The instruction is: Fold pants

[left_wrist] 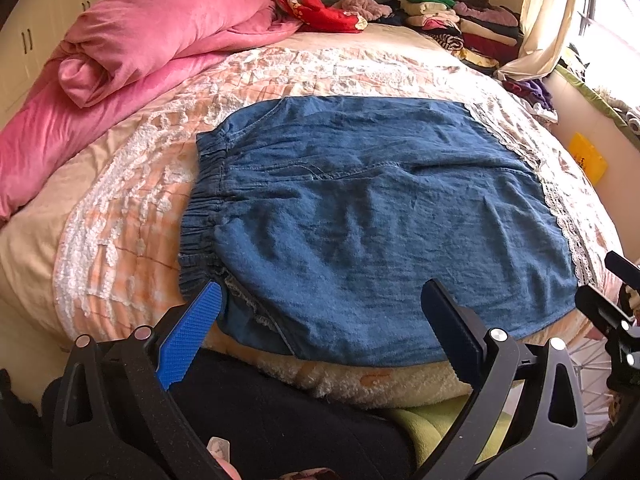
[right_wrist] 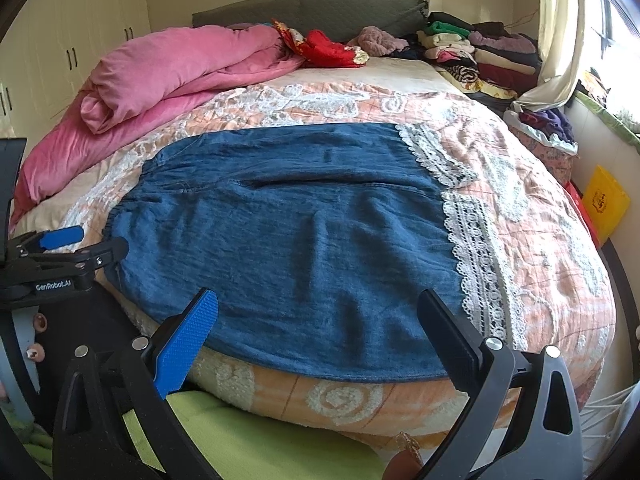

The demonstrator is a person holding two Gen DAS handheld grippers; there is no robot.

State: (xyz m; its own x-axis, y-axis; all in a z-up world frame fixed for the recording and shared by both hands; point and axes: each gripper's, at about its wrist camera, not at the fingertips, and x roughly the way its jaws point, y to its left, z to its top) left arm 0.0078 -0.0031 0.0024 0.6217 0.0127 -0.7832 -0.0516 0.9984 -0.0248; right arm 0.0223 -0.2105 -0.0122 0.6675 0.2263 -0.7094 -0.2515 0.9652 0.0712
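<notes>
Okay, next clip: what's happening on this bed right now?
A person with a two-finger gripper in each hand is about to fold a pair of blue denim pants with white lace hems, spread flat on the quilted bedspread. The left gripper and right gripper both hover open at the near edge of the pants, gripping nothing. A pink duvet lies bunched at the far left.
</notes>
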